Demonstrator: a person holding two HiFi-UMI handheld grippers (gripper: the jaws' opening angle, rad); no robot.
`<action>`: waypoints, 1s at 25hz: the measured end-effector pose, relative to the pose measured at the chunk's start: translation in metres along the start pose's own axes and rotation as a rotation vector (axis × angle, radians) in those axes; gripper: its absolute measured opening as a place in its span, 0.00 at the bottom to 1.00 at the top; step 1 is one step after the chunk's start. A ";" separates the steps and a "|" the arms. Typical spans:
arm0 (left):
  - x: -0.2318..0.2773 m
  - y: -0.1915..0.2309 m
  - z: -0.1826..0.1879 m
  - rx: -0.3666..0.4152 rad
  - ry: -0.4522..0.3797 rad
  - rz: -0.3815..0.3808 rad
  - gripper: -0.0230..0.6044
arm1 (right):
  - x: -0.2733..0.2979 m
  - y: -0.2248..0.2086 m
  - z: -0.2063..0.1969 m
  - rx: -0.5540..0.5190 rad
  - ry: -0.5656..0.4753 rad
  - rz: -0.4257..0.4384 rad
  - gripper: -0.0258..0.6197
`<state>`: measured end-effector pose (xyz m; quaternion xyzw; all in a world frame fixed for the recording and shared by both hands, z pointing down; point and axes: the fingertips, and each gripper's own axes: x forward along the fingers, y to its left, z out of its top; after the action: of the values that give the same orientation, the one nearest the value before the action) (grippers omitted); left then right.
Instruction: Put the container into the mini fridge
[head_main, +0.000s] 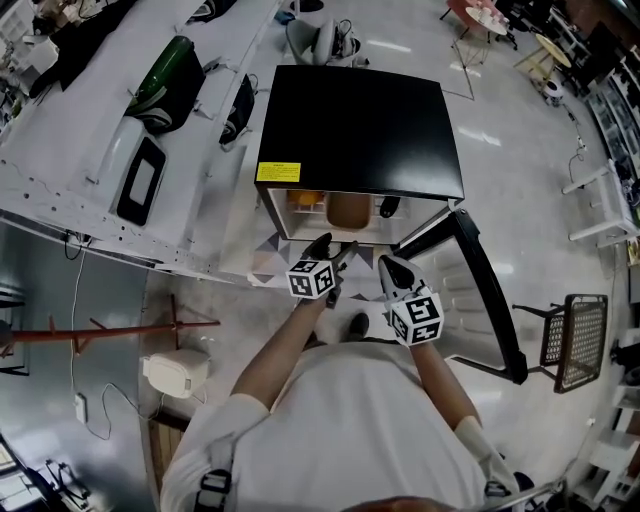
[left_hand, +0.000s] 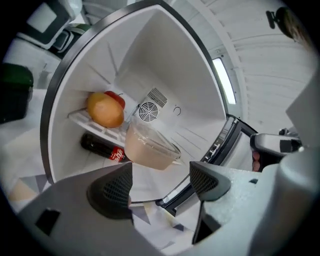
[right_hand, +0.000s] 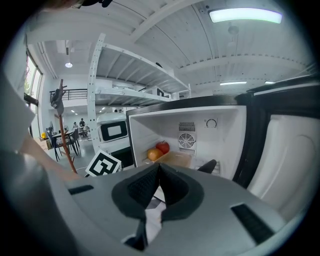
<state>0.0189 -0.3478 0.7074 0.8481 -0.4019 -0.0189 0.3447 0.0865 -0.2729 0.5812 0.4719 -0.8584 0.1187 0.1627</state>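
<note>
Container (left_hand: 150, 146): on shelf (left_hand: 92, 128) inside open mini fridge (head_main: 355, 130), just beside orange fruit (left_hand: 105, 111). Left gripper (left_hand: 162, 176): jaws wide apart, empty. Right gripper (right_hand: 159, 176): jaws together, empty

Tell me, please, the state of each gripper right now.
Left gripper: open, empty; the container sits in the fridge beyond it.
Right gripper: shut, holding nothing.

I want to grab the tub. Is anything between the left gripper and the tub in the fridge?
Nothing visible. The left gripper, jaws open, faces the tub; the orange sits beside it, out of the way.
</note>
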 end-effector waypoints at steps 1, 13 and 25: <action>0.000 -0.003 0.000 0.041 0.008 0.003 0.59 | 0.000 0.000 -0.001 0.003 0.001 -0.002 0.05; 0.017 -0.026 0.005 0.365 0.050 0.013 0.59 | -0.010 -0.011 -0.003 0.015 -0.002 -0.048 0.05; 0.042 -0.013 0.010 0.420 0.109 0.016 0.59 | -0.017 -0.020 -0.001 0.039 -0.015 -0.078 0.05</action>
<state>0.0530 -0.3770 0.7028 0.8979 -0.3846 0.1138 0.1815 0.1123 -0.2703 0.5762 0.5091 -0.8379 0.1254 0.1515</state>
